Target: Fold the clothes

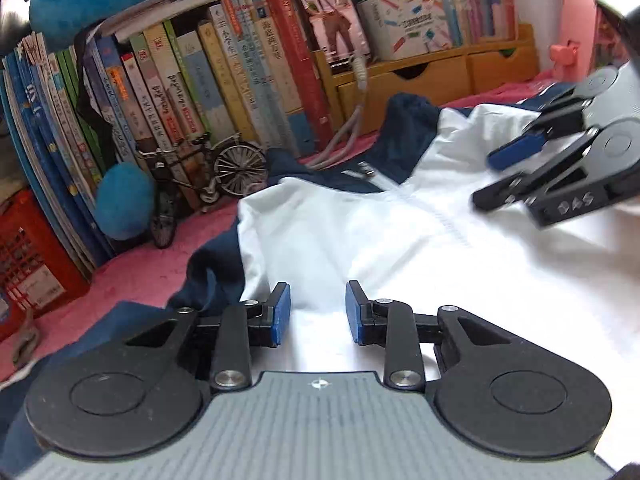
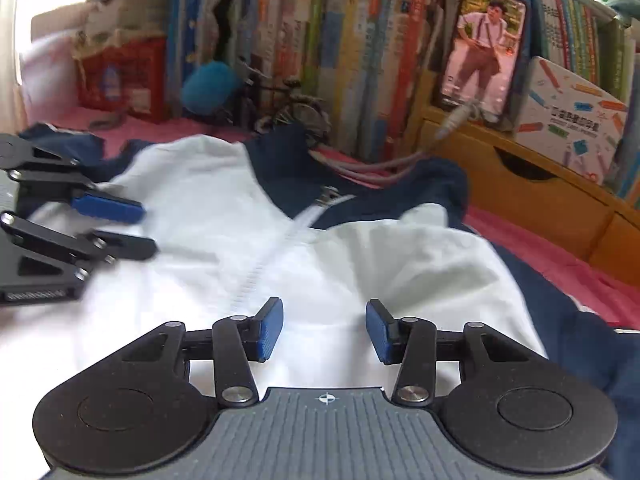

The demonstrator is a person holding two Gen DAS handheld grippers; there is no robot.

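Nearest the left wrist camera, the left gripper [image 1: 318,312] points down over the white front of the jacket [image 1: 360,232]. Its two blue pads [image 1: 282,312] stand apart with a clear gap between them, and only white cloth shows through the gap; no fabric is pinched.

Seen from the right wrist camera, the right gripper [image 2: 324,330] also sits over the white panel of the jacket, just right of the zipper [image 2: 272,252]. Its pads [image 2: 272,328] stand apart, somewhat wider than those of the left gripper, and nothing is clamped between them.

Jacket position: it lies spread, front up, on the pink cover [image 1: 140,264]. The white body fills the middle of both views. The navy collar [image 2: 360,192] lies at the far end of the jacket, toward the row of books [image 1: 224,80]. One navy sleeve [image 1: 208,272] runs off the left side of the white body; navy fabric also borders the right side. The zipper runs down the middle from the collar and appears closed.

Each gripper shows in the other's view, blurred, at the outer edge of the jacket's white area.

Beyond the collar: a small model bicycle [image 1: 200,176] stands against the books, a wooden drawer unit [image 1: 432,80] sits to the right of the books, and a grey cable [image 2: 392,164] lies just past the collar.
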